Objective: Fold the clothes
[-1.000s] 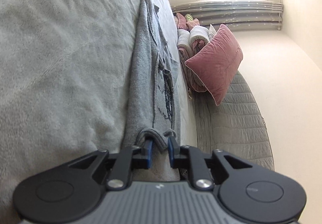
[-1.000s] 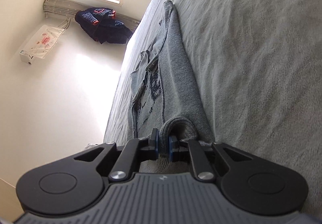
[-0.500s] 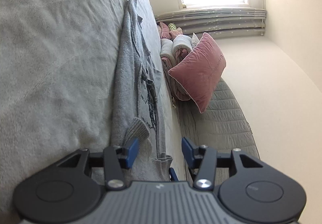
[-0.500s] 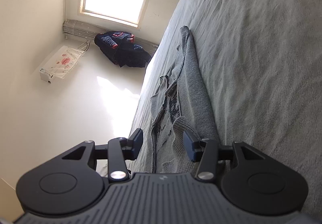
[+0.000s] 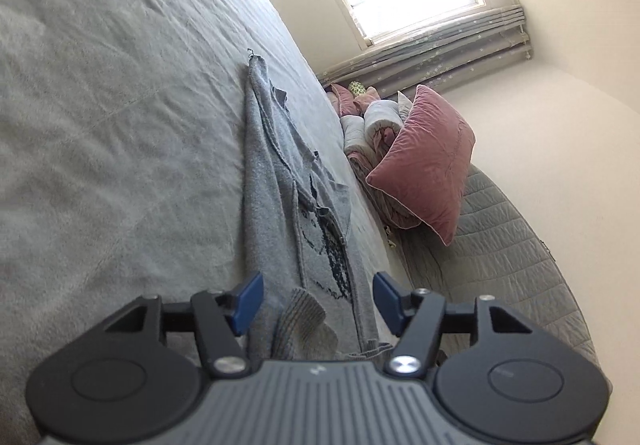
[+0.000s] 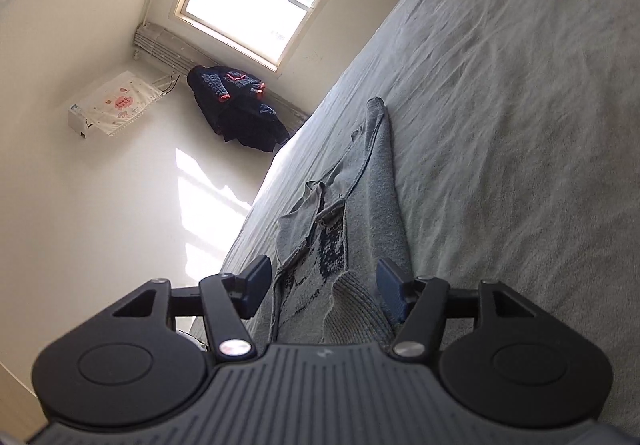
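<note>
A grey-covered bed [image 5: 100, 125] fills the room beneath a bright window [image 6: 260, 1]. A pink pillow [image 5: 424, 161] lies near the bed's edge, and cream walls [image 6: 80, 205] catch sunlight.

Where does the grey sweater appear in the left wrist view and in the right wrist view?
Left wrist view: the sweater runs up the centre from between the open left gripper, on the bed.
Right wrist view: the sweater runs up from between the open right gripper, right of centre.
Shared landmark: the dark print on the sweater.
</note>
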Tool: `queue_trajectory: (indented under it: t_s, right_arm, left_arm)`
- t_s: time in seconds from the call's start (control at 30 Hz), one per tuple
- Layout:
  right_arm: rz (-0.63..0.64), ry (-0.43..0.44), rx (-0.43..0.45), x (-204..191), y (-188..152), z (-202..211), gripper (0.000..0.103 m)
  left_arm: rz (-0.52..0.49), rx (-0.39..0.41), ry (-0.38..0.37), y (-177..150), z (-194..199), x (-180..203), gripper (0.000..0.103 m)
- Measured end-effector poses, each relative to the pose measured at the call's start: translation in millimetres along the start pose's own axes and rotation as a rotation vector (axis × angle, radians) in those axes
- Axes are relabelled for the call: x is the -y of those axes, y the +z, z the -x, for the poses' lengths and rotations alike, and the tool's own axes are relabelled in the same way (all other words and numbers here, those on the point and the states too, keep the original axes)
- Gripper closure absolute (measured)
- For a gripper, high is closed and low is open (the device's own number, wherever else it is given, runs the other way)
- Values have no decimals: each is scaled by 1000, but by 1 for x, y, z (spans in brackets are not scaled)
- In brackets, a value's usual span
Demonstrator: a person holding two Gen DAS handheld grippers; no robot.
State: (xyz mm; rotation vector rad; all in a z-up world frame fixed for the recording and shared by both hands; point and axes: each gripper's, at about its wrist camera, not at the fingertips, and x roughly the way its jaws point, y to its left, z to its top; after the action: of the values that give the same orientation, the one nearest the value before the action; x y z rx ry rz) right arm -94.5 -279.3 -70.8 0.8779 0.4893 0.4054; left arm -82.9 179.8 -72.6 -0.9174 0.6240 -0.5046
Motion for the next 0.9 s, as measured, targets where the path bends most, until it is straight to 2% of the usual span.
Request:
queue_trajectory:
  t_s: [0.17,0.27,0.5,0.6,0.67,0.8,0.9]
  right_arm:
    - [143,-62,-29,-10,-9,-20,40]
    - [200,-86,-47,-14,-13,-29,40]
    - [283,-129,-78,-12,-20,-42,41]
    - [323,-135,-68,-13,-23,-42,46]
    - [351,-139,-59,-16,-25,-42,50]
    - [389,-141,-50,-21,-27,-44,51]
    - [406,-148,-51,-21,-28,-47,51]
  left_arm:
    - [-177,-4,90,-2,-4,19,42]
    - [-259,-30,119,-7,-8,21,43]
    - [-356,-60,135,-14,-16,27,46]
    - [-390,-50,154,-18,-14,31,53]
    - [-435,-26,178,-22,-12,37,54]
    - [-545,44,217,-29,-8,50,54]
    - [-574,21,216,-30,-13,54,54]
